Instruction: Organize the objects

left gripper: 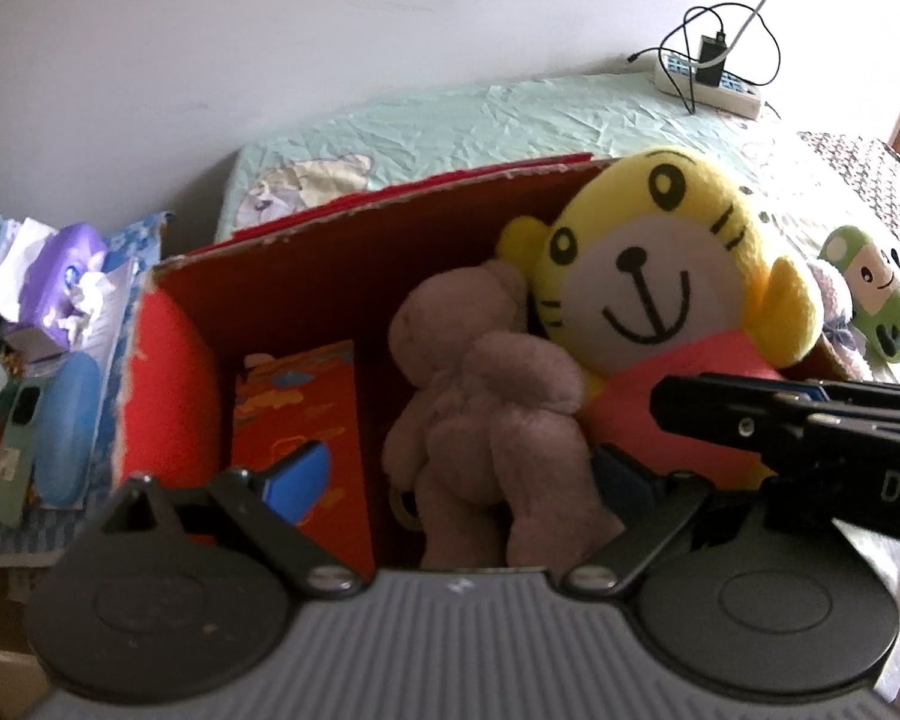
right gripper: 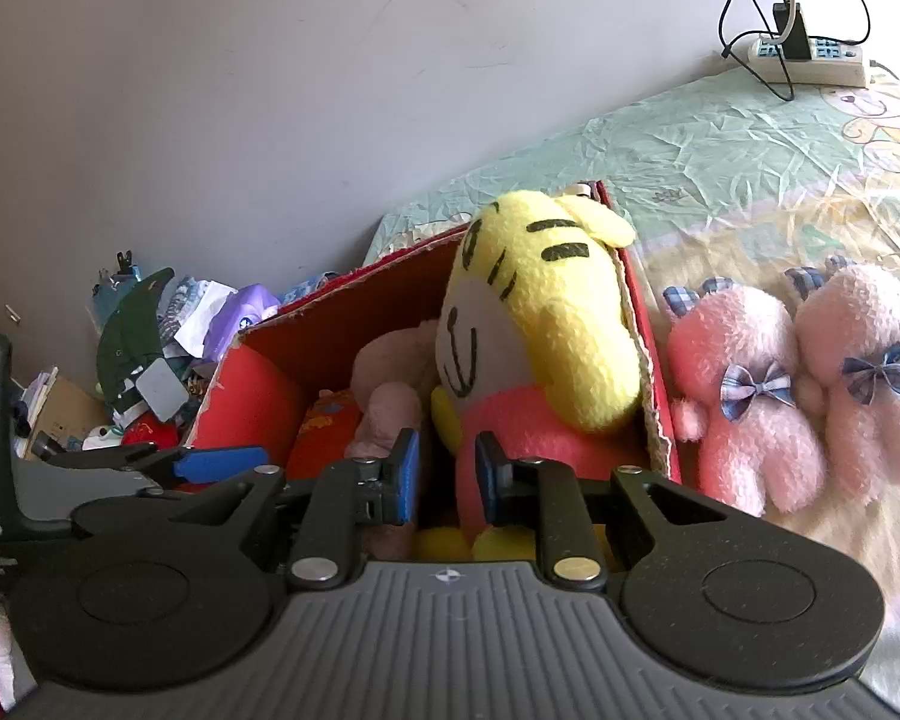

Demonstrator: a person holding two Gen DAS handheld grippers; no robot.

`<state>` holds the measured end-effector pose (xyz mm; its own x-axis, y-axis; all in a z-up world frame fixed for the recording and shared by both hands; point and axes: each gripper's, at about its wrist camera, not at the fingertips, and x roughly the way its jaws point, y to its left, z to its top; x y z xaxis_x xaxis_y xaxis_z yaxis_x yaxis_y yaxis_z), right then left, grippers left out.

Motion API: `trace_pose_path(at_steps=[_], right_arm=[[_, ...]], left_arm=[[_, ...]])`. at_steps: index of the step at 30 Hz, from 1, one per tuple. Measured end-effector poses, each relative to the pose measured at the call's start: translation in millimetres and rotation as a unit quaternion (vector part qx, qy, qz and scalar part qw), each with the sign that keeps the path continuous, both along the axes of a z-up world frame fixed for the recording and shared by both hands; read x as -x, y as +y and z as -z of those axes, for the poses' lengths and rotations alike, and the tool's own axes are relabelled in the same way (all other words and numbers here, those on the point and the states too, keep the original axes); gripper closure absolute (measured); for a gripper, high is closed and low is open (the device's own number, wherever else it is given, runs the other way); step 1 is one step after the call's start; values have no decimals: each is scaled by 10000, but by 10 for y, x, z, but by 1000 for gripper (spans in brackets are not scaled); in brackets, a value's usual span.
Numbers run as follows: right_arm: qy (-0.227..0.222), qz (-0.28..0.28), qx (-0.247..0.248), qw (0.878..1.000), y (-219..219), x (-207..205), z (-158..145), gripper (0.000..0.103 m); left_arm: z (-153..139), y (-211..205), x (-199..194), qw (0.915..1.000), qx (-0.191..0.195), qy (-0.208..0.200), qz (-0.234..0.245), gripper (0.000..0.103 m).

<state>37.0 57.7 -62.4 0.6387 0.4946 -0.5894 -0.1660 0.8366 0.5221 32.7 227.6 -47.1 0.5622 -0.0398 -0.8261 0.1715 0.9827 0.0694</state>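
The right gripper has its blue-padded jaws set narrow, a slim gap between them, just in front of the tiger toy's pink plush body; it may be brushing the fabric, but the view is too close to tell. The left gripper stands wide apart, its blue pads either side of a soft mauve bear without clamping it. Both toys sit inside a red cardboard box with torn, ragged edges. The tiger toy is fleecy yellow with black stripes, a white face and a stitched smile, leaning at the box's right end. A red printed packet stands beside the bear. Two fluffy pink toys with checked bows lie just outside, on a crinkled pale-green sheet. A power strip rests by the plain white wall.
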Motion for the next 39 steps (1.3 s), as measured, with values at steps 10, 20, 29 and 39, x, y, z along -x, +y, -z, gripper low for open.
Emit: trace_pose_path(at_steps=[10, 20, 29, 39], right_arm=[[-90, 13, 128, 9999, 3, 76, -45, 79], [-152, -6, 240, 9996, 12, 121, -52, 79], [-183, 24, 245, 9995, -33, 161, -100, 78], [-198, 54, 295, 9994, -78, 191, -111, 78]], left_arm=[[-57, 48, 106, 9994, -105, -112, -317, 8], [-43, 55, 158, 9984, -135, -80, -537, 7], [-136, 21, 231, 9974, -259, -234, -627, 7], [-155, -17, 230, 9973, -176, -145, -691, 6]])
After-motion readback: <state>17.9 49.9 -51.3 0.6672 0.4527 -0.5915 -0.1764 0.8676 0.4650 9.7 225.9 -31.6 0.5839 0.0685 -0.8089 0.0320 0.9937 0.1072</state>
